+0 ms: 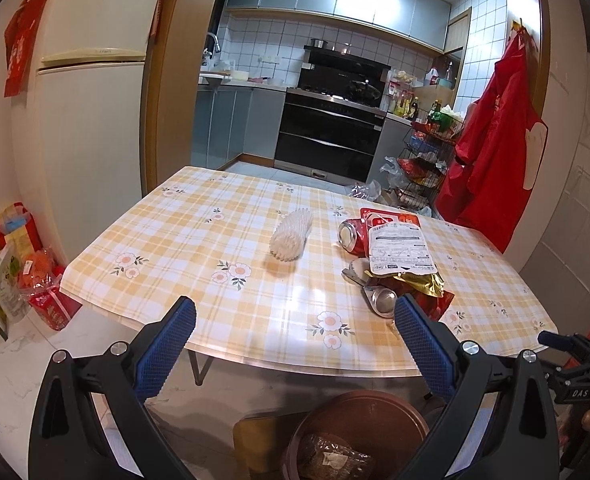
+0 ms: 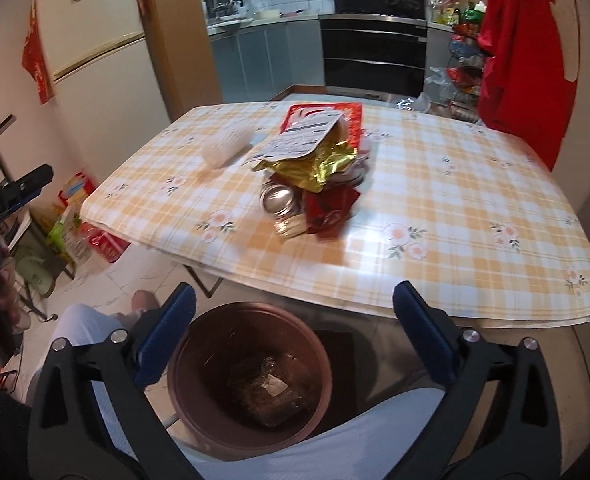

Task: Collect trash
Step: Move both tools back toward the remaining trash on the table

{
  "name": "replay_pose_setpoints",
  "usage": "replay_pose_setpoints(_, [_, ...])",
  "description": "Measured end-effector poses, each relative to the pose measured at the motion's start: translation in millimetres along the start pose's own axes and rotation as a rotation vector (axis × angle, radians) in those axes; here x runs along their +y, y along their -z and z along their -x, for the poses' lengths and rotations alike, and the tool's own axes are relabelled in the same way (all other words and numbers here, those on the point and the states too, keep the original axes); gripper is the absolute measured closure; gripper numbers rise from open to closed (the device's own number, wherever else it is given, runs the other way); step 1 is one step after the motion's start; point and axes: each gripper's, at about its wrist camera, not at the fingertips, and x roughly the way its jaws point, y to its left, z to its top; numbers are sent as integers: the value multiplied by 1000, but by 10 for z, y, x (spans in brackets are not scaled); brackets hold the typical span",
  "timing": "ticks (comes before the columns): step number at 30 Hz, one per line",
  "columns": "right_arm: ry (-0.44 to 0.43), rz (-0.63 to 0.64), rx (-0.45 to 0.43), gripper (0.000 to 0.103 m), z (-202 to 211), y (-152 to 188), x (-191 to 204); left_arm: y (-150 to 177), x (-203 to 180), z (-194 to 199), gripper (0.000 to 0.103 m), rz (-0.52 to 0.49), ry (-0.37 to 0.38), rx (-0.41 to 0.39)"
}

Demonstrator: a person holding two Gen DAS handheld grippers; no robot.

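On worktop [image 2: 435, 184] at 12 o'clock: heaped wrappers [image 2: 315, 160], cans [image 2: 277, 198]; both grippers [image 1: 295, 320] [image 2: 294, 320] spread empty — pile could scatter past bin [image 2: 251, 380].

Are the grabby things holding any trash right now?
No. The left tool and right tool are both open and empty; the trash pile lies untouched on the table.

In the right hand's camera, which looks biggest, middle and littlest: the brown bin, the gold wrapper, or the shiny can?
1. Brown bin, though it is also nearest the camera.
2. Gold wrapper, in the trash pile on the table.
3. Shiny can, lying beside the wrapper.
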Motion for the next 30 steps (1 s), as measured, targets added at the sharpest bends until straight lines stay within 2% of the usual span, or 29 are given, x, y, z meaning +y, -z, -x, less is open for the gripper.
replay_pose_setpoints(14, [45,0,-4,6,-253,0,-169,155,17,-234,6,-17,-19,63])
replay_pose_setpoints(21, [33,-52,-24,6,-409,-142,-304,241,59,-412,6,-15,-21,99])
replay_pose_setpoints(24, [56,-48,-19,6,-486,-205,-332,267,83,-490,6,-13,-23,116])
replay_pose_setpoints(28, [5,-66,20,6,-635,-311,-365,295,115,-601,6,-4,-16,140])
replay_pose_setpoints(30, [50,-44,27,6,-704,-392,-341,287,130,-645,6,-3,-12,142])
